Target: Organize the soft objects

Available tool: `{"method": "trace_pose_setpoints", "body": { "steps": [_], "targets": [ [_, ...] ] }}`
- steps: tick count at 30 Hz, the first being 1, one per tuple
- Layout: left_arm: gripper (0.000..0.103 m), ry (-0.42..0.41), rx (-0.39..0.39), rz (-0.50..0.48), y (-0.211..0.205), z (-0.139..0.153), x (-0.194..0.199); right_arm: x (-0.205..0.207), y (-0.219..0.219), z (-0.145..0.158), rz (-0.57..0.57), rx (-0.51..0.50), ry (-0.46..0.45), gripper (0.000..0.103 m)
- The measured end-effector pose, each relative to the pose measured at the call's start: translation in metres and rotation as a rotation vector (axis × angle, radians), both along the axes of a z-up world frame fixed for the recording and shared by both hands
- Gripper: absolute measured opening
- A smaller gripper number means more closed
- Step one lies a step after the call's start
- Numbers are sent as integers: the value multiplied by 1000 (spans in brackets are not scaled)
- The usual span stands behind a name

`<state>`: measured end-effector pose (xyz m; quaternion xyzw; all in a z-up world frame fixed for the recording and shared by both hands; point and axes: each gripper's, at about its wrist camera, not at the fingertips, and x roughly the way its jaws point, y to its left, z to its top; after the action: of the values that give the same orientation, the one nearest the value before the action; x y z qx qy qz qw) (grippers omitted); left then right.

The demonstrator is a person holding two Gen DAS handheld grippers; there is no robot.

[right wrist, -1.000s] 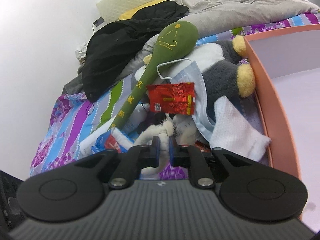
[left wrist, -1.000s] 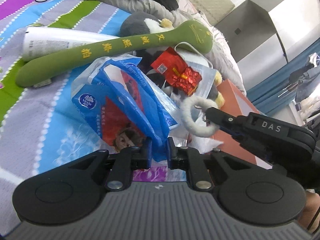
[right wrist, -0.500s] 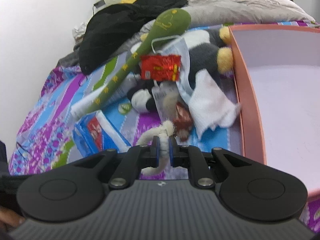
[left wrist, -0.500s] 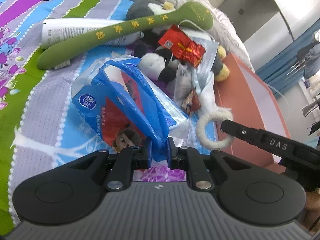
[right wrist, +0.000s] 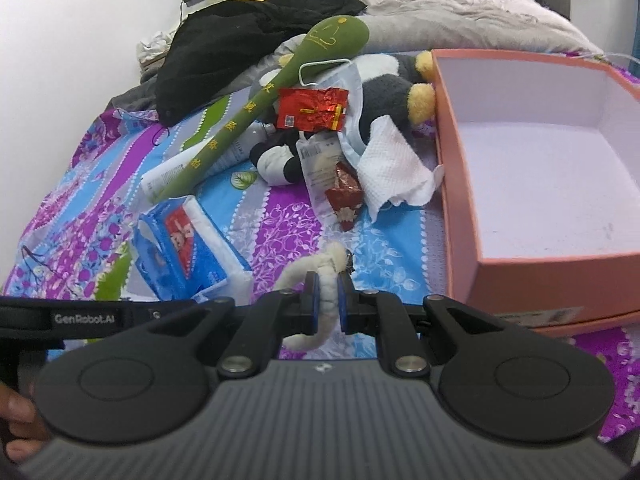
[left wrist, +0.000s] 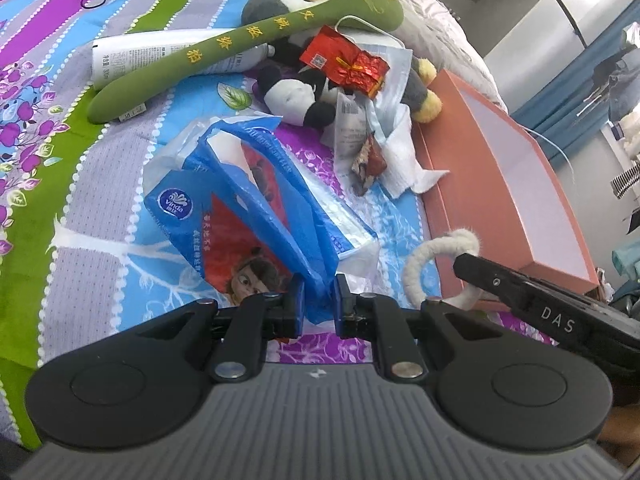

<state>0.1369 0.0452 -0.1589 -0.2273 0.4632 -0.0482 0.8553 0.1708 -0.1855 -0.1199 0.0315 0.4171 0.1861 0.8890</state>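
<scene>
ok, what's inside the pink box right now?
Nothing visible: the box shows a bare pale floor and walls. Its near wall hides a strip of floor behind it. The rope ring is outside, shut in the right tool.

white tube (left wrist: 120,54), red foil packet (right wrist: 312,110), black garment (right wrist: 240,40)

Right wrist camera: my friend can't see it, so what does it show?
The right gripper is shut on a fluffy white rope ring above a flowery bedspread. To its right sits an empty pink box; behind lie a tissue pack, a long green plush and a black-and-white stuffed toy.
</scene>
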Motion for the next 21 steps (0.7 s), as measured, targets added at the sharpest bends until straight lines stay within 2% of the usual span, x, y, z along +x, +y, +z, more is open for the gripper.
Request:
{"method": "trace_pose_setpoints", "body": {
  "steps": [7,21],
  "targets": [
    [16,-42,12,-38,-9,25,-1,-5,-7,16,-27,24,-29,13],
    [16,-215,35,-160,-37,109,24,-2,-33,97,-90,31,-270,13]
  ]
}}
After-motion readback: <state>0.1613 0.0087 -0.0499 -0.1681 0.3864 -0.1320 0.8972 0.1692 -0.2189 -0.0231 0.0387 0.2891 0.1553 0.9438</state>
